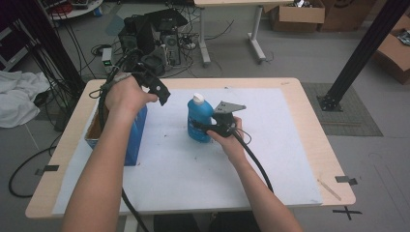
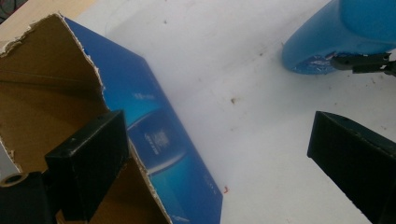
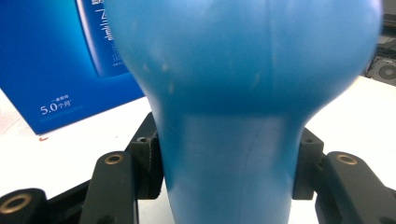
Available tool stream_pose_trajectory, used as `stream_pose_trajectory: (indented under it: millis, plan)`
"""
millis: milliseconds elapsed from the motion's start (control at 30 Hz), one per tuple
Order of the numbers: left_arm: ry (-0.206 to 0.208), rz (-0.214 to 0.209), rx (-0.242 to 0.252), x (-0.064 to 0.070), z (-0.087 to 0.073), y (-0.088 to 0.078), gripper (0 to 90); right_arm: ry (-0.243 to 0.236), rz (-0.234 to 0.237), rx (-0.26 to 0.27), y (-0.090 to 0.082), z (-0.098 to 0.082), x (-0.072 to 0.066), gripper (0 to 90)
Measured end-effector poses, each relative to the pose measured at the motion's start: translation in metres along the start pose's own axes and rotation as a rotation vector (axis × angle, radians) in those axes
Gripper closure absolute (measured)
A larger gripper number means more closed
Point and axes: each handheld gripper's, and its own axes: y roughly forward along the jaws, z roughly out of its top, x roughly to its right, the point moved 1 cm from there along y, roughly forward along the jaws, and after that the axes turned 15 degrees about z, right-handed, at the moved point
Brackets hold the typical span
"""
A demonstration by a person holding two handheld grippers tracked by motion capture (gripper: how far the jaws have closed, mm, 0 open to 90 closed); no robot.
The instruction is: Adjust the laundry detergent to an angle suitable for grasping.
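Observation:
A blue bottle (image 1: pixel 198 116) with a white cap stands upright on the white mat (image 1: pixel 193 169) near the table's middle. My right gripper (image 1: pixel 202 127) reaches in from the right, shut on the bottle's lower body. In the right gripper view both pads press the narrow waist of the bottle (image 3: pixel 233 93). An open-topped blue box (image 1: pixel 135 135) stands at the left. My left gripper (image 1: pixel 162 94) hovers above its far end, open and holding nothing. In the left gripper view its jaws stand wide apart over the box's torn brown rim (image 2: pixel 93 70) and the mat, with the bottle (image 2: pixel 341 32) farther off.
The wooden table's edge (image 1: pixel 314 135) frames the mat. Beyond the far edge, computers and cables (image 1: pixel 150 38) sit on the floor. Cardboard boxes (image 1: pixel 300 12) lie at the back right by a black post (image 1: pixel 358 53). White cloth (image 1: pixel 19 94) lies at the left.

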Motion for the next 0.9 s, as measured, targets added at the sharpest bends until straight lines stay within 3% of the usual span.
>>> stream_pose_trajectory:
  millis: [300, 333, 433, 467, 500, 533, 633, 900]
  plan:
    - [-0.007, 0.001, 0.005, 0.0, -0.003, -0.002, 6.3, -0.035, 0.058, -0.013, -0.004, 0.003, -0.011, 44.4]
    - [-0.003, -0.003, 0.007, 0.0, -0.004, -0.004, 6.3, -0.043, 0.092, -0.008, -0.007, 0.005, -0.016, 44.5]
    - [0.007, -0.01, 0.01, 0.0, -0.005, -0.005, 6.3, -0.059, 0.124, -0.009, -0.01, 0.008, -0.022, 44.6]
    - [0.005, -0.016, 0.015, -0.001, -0.006, -0.007, 6.3, -0.076, 0.164, -0.017, -0.012, 0.009, -0.028, 44.6]
    - [0.005, -0.016, 0.015, -0.001, -0.006, -0.007, 6.3, -0.076, 0.164, -0.017, -0.012, 0.009, -0.028, 44.6]
    - [0.003, -0.015, 0.018, -0.001, -0.008, -0.008, 6.3, -0.077, 0.2, -0.013, -0.016, 0.009, -0.033, 44.6]
    - [0.002, -0.014, 0.019, -0.001, -0.009, -0.01, 6.3, -0.086, 0.231, -0.011, -0.019, 0.008, -0.039, 44.6]
    - [0.003, -0.007, 0.018, 0.0, -0.014, -0.013, 6.3, -0.121, 0.359, -0.045, -0.025, -0.006, -0.058, 44.6]
